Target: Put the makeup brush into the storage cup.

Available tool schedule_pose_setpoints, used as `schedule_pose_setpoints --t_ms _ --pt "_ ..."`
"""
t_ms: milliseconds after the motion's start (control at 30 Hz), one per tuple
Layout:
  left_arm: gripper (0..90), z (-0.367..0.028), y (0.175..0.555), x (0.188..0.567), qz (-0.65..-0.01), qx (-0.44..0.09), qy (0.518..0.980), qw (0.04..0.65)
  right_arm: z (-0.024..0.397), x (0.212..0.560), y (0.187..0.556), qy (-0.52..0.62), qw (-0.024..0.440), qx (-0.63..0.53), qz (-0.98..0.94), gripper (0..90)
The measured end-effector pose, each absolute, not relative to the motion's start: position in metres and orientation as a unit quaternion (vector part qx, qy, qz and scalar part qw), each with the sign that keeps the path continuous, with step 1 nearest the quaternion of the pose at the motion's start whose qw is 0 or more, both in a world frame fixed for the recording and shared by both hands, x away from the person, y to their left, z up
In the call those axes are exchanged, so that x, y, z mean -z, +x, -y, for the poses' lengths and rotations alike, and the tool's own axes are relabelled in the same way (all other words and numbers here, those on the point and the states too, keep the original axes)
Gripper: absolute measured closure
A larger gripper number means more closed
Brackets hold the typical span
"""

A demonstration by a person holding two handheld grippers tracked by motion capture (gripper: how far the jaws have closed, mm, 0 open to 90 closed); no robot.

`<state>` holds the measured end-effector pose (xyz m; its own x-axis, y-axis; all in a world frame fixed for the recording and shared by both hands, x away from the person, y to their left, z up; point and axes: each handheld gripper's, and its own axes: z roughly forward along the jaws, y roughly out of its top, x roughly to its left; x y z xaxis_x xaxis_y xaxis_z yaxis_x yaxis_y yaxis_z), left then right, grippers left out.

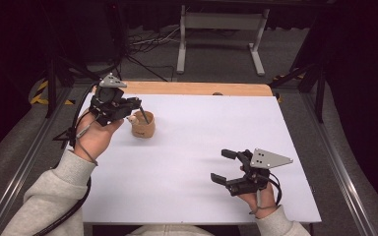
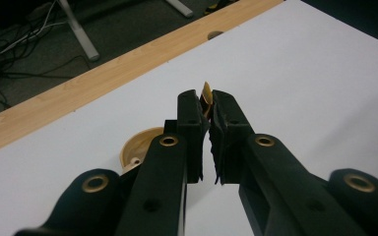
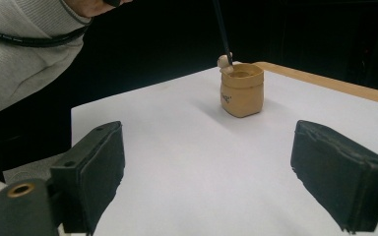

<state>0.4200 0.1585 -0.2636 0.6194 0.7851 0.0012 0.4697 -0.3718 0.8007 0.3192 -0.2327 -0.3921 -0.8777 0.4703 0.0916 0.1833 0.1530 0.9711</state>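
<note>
While the left gripper (image 1: 134,109) hangs over the far-left part of the white table (image 1: 202,147), its jaws are pressed together on a thin dark stick (image 1: 144,117); in the left gripper view a small yellowish tip (image 2: 207,91) pokes out just past the closed jaws, so they're pinching it rather than meeting bare. The stick slants down from the jaws to the tan cup (image 1: 143,128); its lower end sits at the cup's rim, next to a small pale knob (image 3: 224,61) on that rim, seen best in the right gripper view; whether the stick touches the knob or just the rim can't be told. The cup stands upright on the white top, near the far-left corner, close to the wooden strip (image 1: 192,88) along the far edge; there's a small dark mark on its side, too small to read. In the left gripper view the cup's open mouth (image 2: 140,145) peeks out below & left of the jaws.

The right gripper (image 1: 226,166) rests low over the near-right part of the table, well apart from the cup; its jaws are spread w/ nothing between them, both pads (image 3: 101,167) showing bare in its own view, aimed roughly toward the cup. A grey sleeve (image 1: 54,191) covers the left forearm; a black cable trails from the left gripper along it.
</note>
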Motion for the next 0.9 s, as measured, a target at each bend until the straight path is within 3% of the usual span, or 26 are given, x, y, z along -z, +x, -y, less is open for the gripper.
schedule_pose_setpoints --t_ms 900 --pt "83.5 -0.153 0.439 0.270 -0.450 -0.238 0.761 0.401 0.236 0.393 0.321 0.223 0.116 -0.614 -0.748 13.1"
